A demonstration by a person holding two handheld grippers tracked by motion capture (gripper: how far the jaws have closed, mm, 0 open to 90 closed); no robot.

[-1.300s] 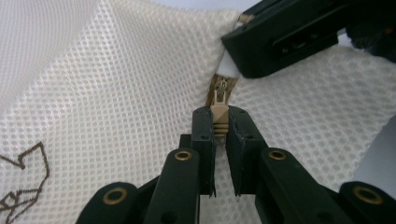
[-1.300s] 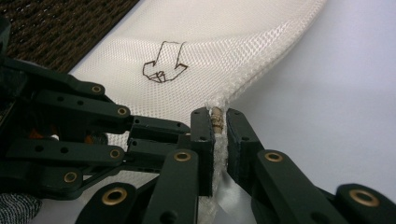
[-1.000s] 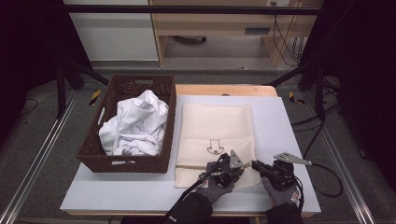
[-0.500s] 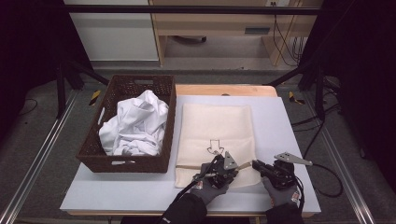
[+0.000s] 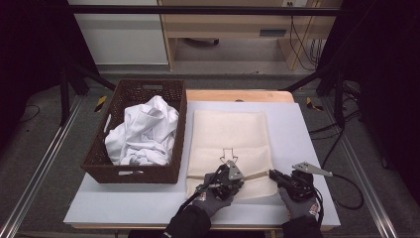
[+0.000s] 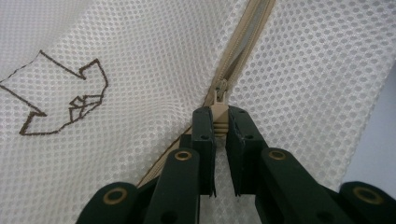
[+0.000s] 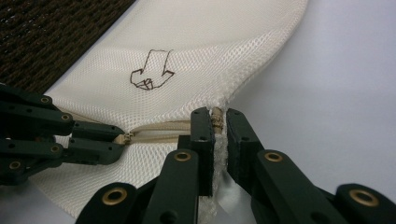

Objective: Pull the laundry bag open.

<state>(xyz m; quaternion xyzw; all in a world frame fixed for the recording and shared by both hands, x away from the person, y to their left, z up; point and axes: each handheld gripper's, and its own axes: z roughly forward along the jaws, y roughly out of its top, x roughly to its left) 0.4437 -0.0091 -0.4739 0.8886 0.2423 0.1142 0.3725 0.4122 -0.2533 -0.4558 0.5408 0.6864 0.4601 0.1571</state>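
Both grippers clamped on the zipper of the cream mesh laundry bag (image 5: 230, 141).

I see the bag flat on the white table (image 5: 302, 134), long axis running away from me, zipper (image 7: 159, 128) crosswise. My left gripper (image 6: 220, 122) pinches the beige zipper pull (image 6: 220, 91); my right gripper (image 7: 218, 122) pinches the zipper's end. The high view adds the brown woven basket (image 5: 124, 171).

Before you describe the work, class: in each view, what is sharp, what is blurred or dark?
High view: table evenly lit, surroundings almost black, mesh bag soft in detail. Left gripper view: bag weave and zipper pull crisp, jaw bases blurred. Right gripper view: the arrow mark is sharp, the basket dim.
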